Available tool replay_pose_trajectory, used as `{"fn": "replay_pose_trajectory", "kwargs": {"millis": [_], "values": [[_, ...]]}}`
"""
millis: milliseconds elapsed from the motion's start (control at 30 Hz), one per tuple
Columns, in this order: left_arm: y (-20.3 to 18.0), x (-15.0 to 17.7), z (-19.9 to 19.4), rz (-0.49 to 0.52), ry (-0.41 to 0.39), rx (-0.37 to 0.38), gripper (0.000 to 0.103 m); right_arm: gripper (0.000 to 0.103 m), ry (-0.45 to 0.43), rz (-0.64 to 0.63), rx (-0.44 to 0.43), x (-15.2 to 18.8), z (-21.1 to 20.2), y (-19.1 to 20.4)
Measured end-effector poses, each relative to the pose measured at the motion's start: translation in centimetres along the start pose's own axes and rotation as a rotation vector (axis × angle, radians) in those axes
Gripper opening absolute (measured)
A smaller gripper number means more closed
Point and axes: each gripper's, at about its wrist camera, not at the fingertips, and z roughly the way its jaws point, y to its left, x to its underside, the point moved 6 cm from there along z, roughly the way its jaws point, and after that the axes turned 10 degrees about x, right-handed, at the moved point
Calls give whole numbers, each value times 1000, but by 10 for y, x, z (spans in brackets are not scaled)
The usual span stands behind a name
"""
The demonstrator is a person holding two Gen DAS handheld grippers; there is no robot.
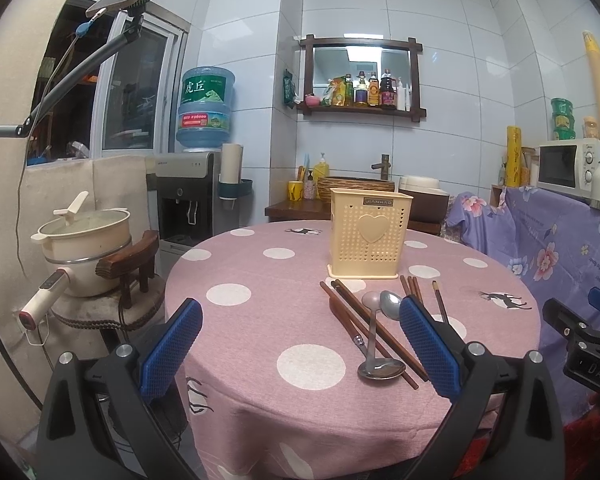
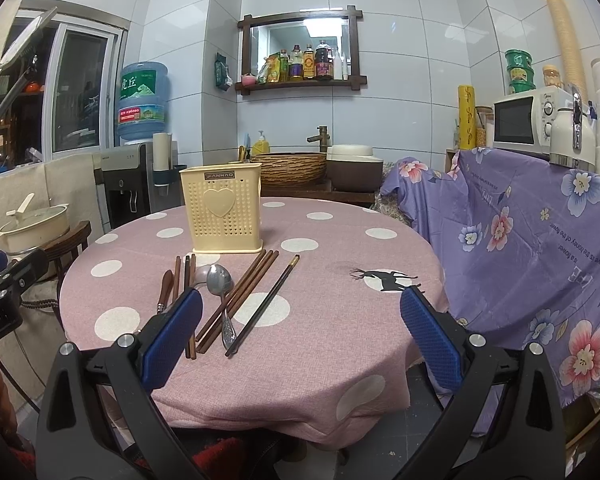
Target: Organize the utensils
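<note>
A cream perforated utensil holder stands upright on the pink dotted table. In front of it lie brown chopsticks, a dark chopstick, a metal ladle and a metal spoon. My left gripper is open and empty, hovering near the table's front edge left of the utensils. My right gripper is open and empty, with the utensils by its left finger.
A chair with a cream pot stands left of the table. A purple floral cloth covers the counter on the right, with a microwave on it. A water dispenser and a sink basin stand behind.
</note>
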Motion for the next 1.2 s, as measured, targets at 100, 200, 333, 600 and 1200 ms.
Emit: {"fn": "replay_pose_trajectory", "kwargs": {"millis": [100,200,333,600,1200], "values": [[1,0,0,0,2,-1,98,98,0,0,0,0,0,0],[2,1,1,1,4,-2,98,98,0,-1,0,0,0,0],[2,2,1,2,5,-3,98,98,0,-1,0,0,0,0],[5,2,1,1,8,-3,98,98,3,-2,-1,2,1,-3],[8,4,0,1,10,-4,98,98,8,-3,-3,3,2,-2]]}}
